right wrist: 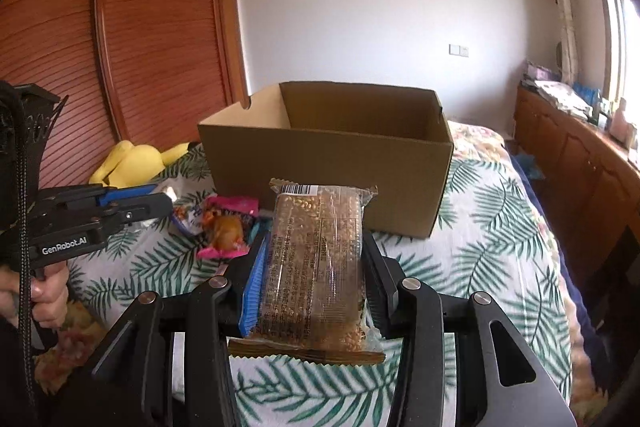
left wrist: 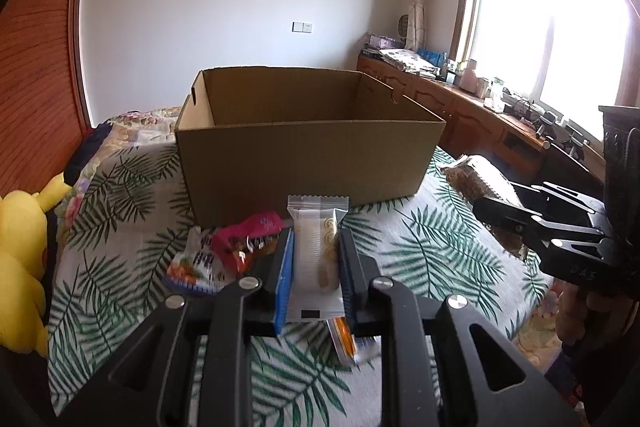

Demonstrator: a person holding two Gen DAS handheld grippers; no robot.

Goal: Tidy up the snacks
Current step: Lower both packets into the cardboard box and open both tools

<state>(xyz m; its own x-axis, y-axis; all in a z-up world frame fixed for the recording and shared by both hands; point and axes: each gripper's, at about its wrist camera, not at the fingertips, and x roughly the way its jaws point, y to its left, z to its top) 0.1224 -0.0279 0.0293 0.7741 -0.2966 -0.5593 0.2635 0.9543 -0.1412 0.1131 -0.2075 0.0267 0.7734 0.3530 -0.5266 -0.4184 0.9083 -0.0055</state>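
My left gripper (left wrist: 316, 259) is shut on a white biscuit packet (left wrist: 318, 255), held above the leaf-print bedspread in front of an open cardboard box (left wrist: 304, 155). My right gripper (right wrist: 316, 259) is shut on a clear packet of brown grain bar (right wrist: 316, 259), also in front of the box (right wrist: 328, 167). In the left wrist view the right gripper (left wrist: 480, 205) shows at right with its packet (left wrist: 472, 175). In the right wrist view the left gripper (right wrist: 168, 201) shows at left. A pink snack packet (left wrist: 244, 239) and a white-orange packet (left wrist: 196, 263) lie on the bed; the pink one (right wrist: 228, 227) also shows in the right wrist view.
A yellow plush toy (left wrist: 20, 247) lies at the bed's left edge by a wooden wardrobe (right wrist: 152, 27). Another orange-white packet (left wrist: 346, 343) lies under my left gripper. A wooden cabinet (left wrist: 460, 103) cluttered with items runs under the window at right.
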